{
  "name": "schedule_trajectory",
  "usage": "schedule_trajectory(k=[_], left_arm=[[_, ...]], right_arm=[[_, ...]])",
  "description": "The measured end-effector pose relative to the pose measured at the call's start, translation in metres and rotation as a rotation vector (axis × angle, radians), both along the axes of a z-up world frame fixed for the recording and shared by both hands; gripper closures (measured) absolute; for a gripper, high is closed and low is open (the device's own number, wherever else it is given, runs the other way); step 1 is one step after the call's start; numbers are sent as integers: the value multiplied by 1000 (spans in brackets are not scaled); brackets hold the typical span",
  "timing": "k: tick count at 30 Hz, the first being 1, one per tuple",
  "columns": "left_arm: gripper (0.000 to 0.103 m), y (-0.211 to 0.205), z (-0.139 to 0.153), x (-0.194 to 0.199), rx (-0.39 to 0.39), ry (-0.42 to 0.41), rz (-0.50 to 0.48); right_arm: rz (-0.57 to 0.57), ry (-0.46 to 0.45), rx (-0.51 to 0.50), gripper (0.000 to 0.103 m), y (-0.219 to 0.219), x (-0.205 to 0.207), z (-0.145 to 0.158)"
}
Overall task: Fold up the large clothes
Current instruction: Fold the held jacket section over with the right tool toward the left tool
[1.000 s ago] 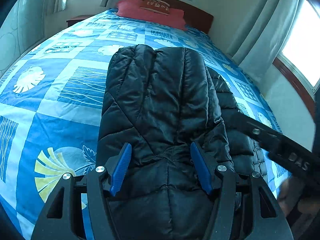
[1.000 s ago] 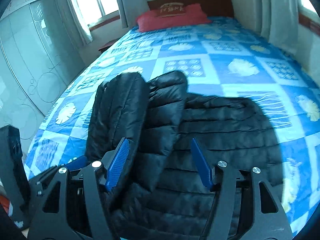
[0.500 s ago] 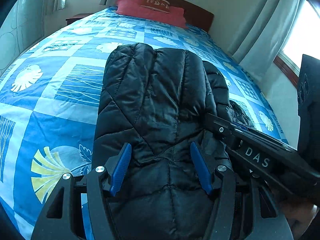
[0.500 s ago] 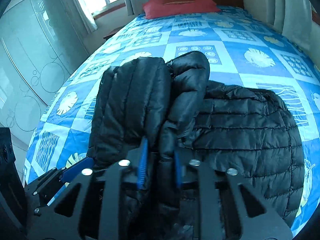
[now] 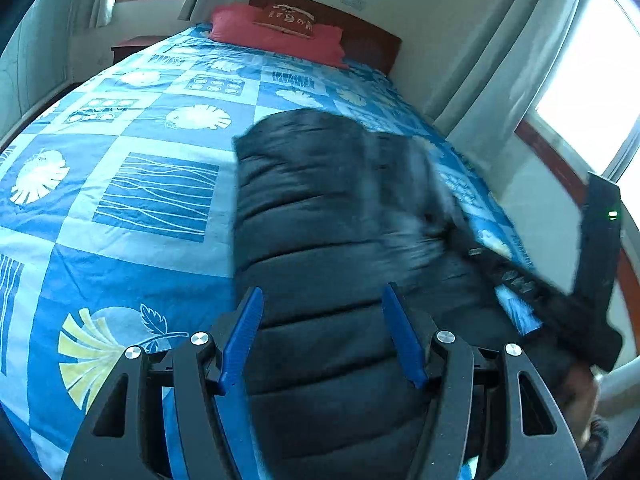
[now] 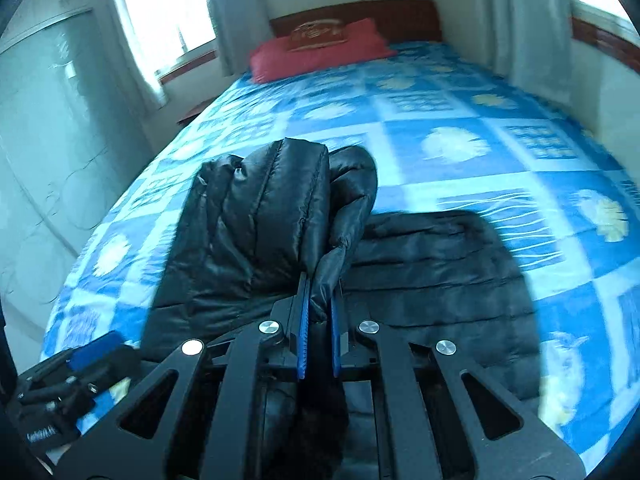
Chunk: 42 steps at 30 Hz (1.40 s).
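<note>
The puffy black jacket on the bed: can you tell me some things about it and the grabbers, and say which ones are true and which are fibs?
1. The black jacket lies on a blue patterned bedspread. True.
2. The right gripper has its jaws wide apart with nothing in them. False: they have just been closing and now pinch a fold of the jacket.
3. The left gripper has its jaws apart over the jacket. True.
4. The pillow at the head of the bed is green. False: it is red.
5. The jacket is hanging from the curtain. False: it rests on the bed, with one part lifted by the right gripper.
</note>
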<state>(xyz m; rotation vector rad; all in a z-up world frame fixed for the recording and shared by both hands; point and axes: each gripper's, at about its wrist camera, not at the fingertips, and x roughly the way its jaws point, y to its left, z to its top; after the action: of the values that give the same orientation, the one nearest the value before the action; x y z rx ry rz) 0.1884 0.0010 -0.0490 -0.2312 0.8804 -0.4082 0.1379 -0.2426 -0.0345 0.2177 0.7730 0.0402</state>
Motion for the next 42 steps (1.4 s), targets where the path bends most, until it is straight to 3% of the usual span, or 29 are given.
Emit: schedule_trajectory(k=[5, 11, 16, 21, 24, 26, 28, 31, 36, 39, 42], left_arm=[[41, -14, -17, 8, 35, 34, -9], [41, -48, -30, 11, 68, 49, -82], [41, -74, -45, 15, 93, 63, -123], [39, -94, -61, 22, 202, 44, -123], [39, -98, -66, 24, 238, 37, -119], [39, -96, -62, 23, 233, 36, -112], [39, -88, -54, 20, 211, 31, -92], [39, -81, -38, 9, 202, -25, -55], [39, -80, -22, -5, 145, -82, -66], [39, -87, -36, 2, 108, -25, -89], [39, -95, -51, 7, 102, 10, -88]], right_arm=[[-94, 13, -21, 95, -53, -8, -8], [-171, 120, -5, 95, -114, -9, -63], [-148, 147, -35, 95, -122, -9, -94], [-141, 159, -4, 94, -130, -11, -109], [-135, 166, 2, 93, -133, -10, -106], [-138, 164, -2, 86, -137, -14, -98], [-164, 154, -1, 77, -144, -24, -84], [-216, 83, -47, 77, -146, -49, -51], [-70, 16, -40, 78, -109, -88, -15], [69, 58, -63, 78, -73, -96, -25], [60, 140, -123, 78, -66, -91, -54]])
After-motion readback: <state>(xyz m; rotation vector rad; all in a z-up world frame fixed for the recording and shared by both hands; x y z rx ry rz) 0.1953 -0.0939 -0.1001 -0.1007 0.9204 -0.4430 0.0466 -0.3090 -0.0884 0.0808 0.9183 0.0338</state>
